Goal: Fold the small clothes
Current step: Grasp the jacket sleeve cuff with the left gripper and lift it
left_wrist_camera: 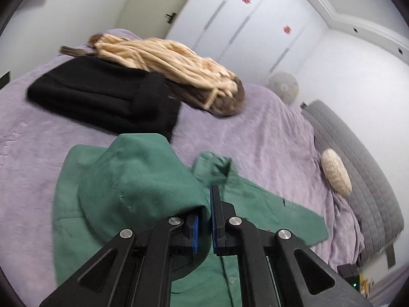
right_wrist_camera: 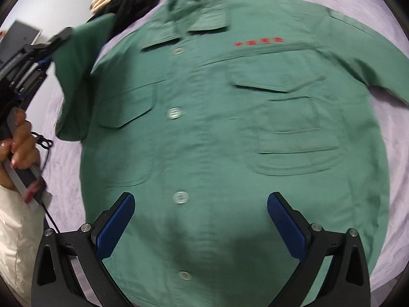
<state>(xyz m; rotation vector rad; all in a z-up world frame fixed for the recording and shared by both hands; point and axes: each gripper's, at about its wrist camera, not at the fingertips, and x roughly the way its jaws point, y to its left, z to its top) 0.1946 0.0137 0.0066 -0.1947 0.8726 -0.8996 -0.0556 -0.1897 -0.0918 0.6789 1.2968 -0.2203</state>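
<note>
A green button-up shirt (right_wrist_camera: pixel 217 128) with red lettering on the chest lies face up on the purple bedspread (right_wrist_camera: pixel 383 204). My left gripper (left_wrist_camera: pixel 208 204) is shut on the shirt's left sleeve (left_wrist_camera: pixel 138 179), which is lifted and drapes over the left finger. The right wrist view shows that gripper (right_wrist_camera: pixel 55 44) at the left edge, holding the raised sleeve (right_wrist_camera: pixel 84 51), with a person's hand (right_wrist_camera: pixel 23 138) on its handle. My right gripper (right_wrist_camera: pixel 200 209) hangs open above the shirt's lower front, blue pads (right_wrist_camera: pixel 115 225) wide apart with nothing between them.
A folded black garment (left_wrist_camera: pixel 102 94) and a beige fur coat (left_wrist_camera: pixel 166 56) lie on the bed beyond the shirt. A beige cushion (left_wrist_camera: pixel 334 171) rests by the grey headboard (left_wrist_camera: pixel 363 168). White wardrobe doors (left_wrist_camera: pixel 242 25) stand behind the bed.
</note>
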